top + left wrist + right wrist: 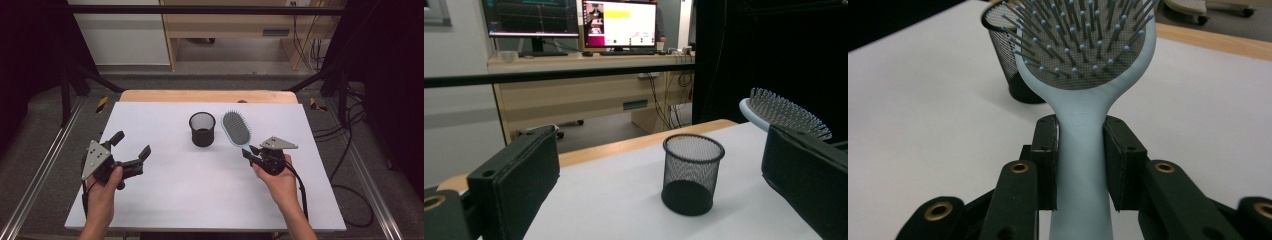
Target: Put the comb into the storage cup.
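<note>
I can read no brand or label on anything here; the two monitors (pixel 574 22) on the far desk (pixel 589 62) show coloured windows, but their writing is too small for me to make out. My right gripper (pixel 254 151) is clenched on the handle of the light blue hairbrush (pixel 236 128), and in the right gripper view both pads press the handle's sides with the bristled head (pixel 1083 40) standing up ahead of the jaws. The brush sits toward the right of the white table (pixel 200 200), its head pointing to the far side and lying just right of the black mesh cup (pixel 202 129), close beside it though I cannot tell whether they touch. The cup stands upright near the table's middle, a little to the far side, and I see nothing inside it but its dark bottom. My left gripper (pixel 131 148) is at the near left, well apart from cup and brush, its jaws spread wide and grasping nothing; in the left gripper view the cup (pixel 691 172) shows between the two black jaws and the brush head (pixel 786 112) peeks above the right-hand one. Beyond the white sheet a strip of wooden tabletop (pixel 210 96) shows at the far edge, and cables (pixel 350 150) trail over the floor on the right.
</note>
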